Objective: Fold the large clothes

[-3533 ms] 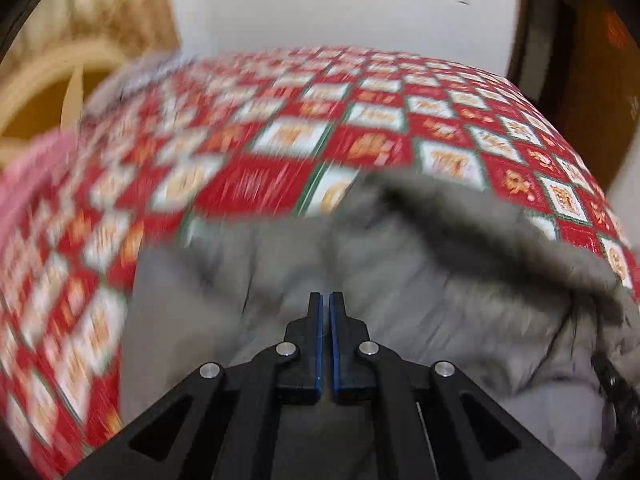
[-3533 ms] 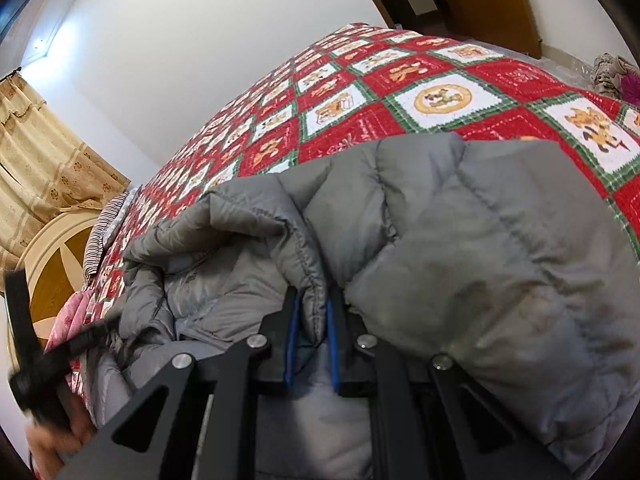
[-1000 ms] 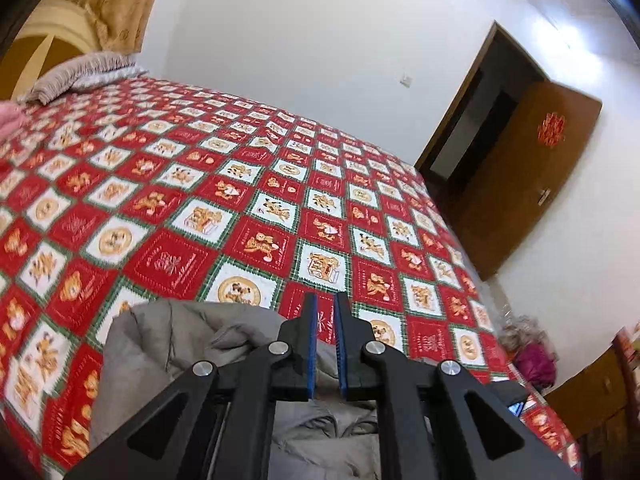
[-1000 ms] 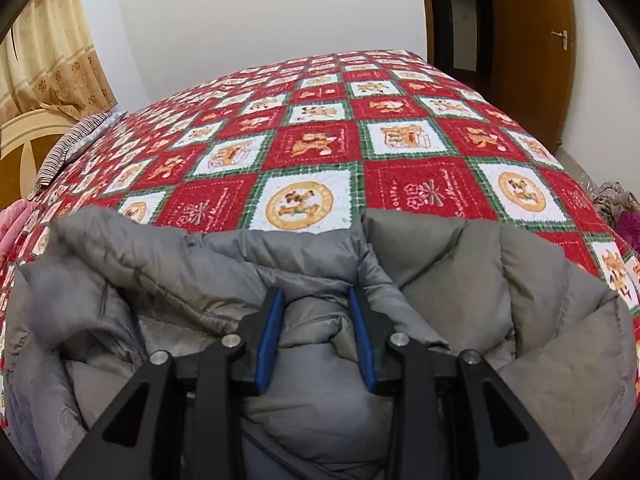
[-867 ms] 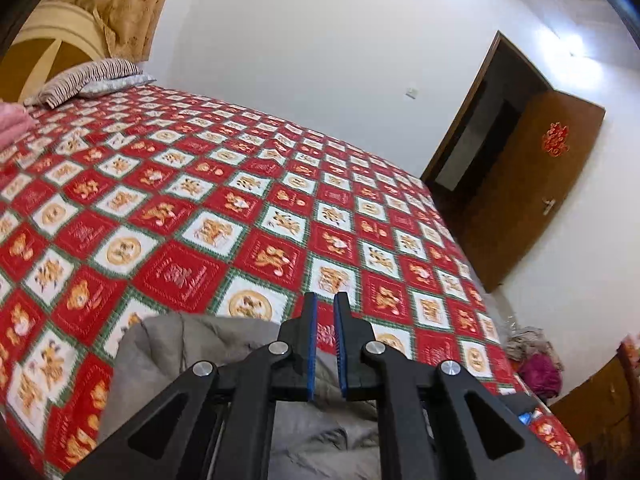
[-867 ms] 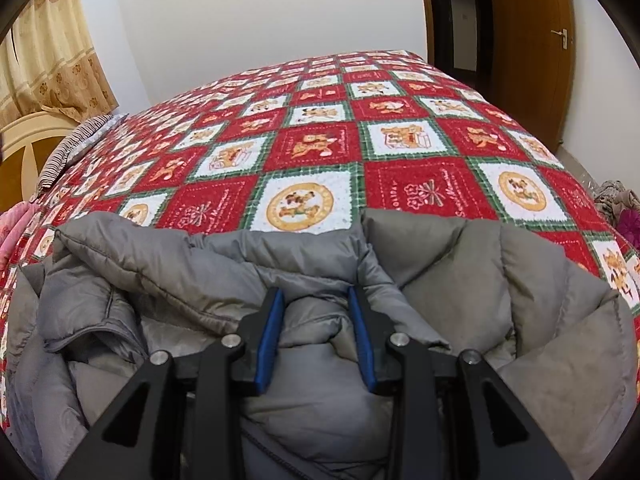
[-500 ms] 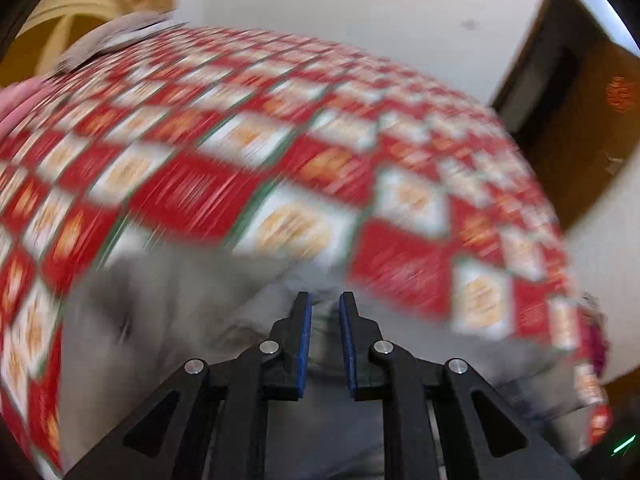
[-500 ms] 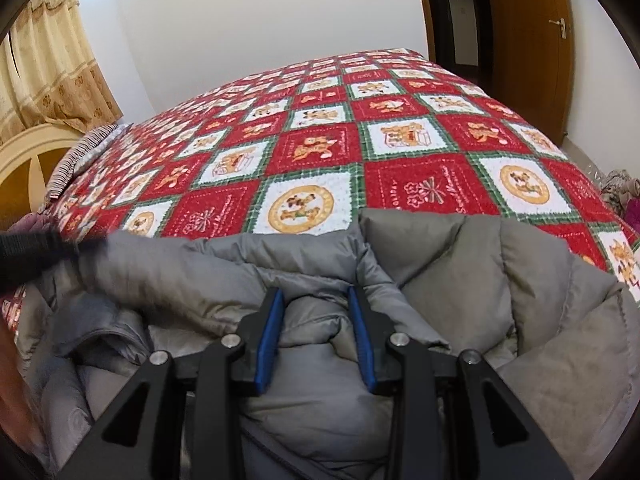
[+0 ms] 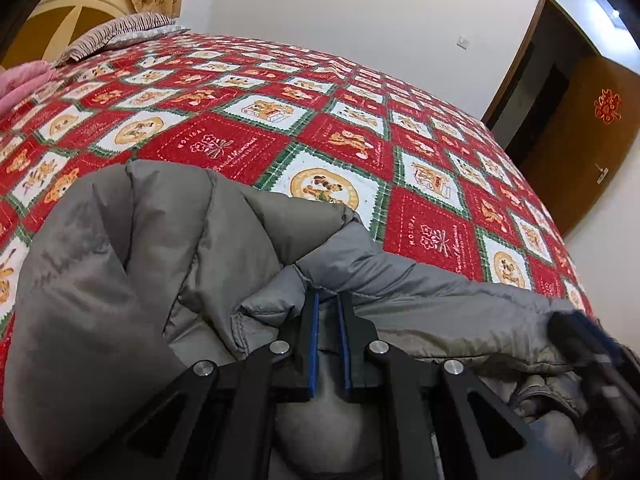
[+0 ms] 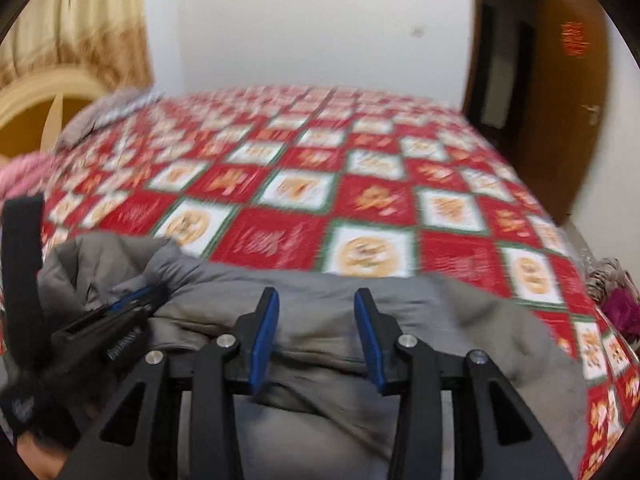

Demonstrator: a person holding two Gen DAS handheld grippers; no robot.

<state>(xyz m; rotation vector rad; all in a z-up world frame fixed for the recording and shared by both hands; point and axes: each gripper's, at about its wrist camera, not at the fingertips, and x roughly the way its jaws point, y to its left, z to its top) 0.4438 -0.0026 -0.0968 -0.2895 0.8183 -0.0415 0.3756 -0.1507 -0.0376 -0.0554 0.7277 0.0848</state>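
A grey puffy jacket (image 9: 140, 240) lies bunched at the near edge of a bed with a red and white patchwork quilt (image 9: 224, 144). My left gripper (image 9: 328, 295) has its tips tucked under a stitched fold of the jacket, and its jaws are closing narrowly on that edge. In the right wrist view the left gripper (image 10: 150, 290) bites into the jacket (image 10: 480, 320) at the left. My right gripper (image 10: 316, 294) hovers just above the jacket. Its jaws are opening wide, and the pads touch no fabric. Blurred at the right edge of the left wrist view is the right gripper (image 9: 580, 332).
A striped pillow (image 9: 120, 32) and pink cloth (image 9: 20, 84) lie at the head of the bed by a curved headboard (image 10: 48, 108). A brown door (image 9: 580, 140) stands open on the right. Clothes (image 10: 616, 292) are piled on the floor beside the bed. A person's hand (image 10: 36, 440) holds the left gripper.
My left gripper has dropped from above the bed onto the jacket, its tips now in a fold. My right gripper has let go of its fold, widened and lifted.
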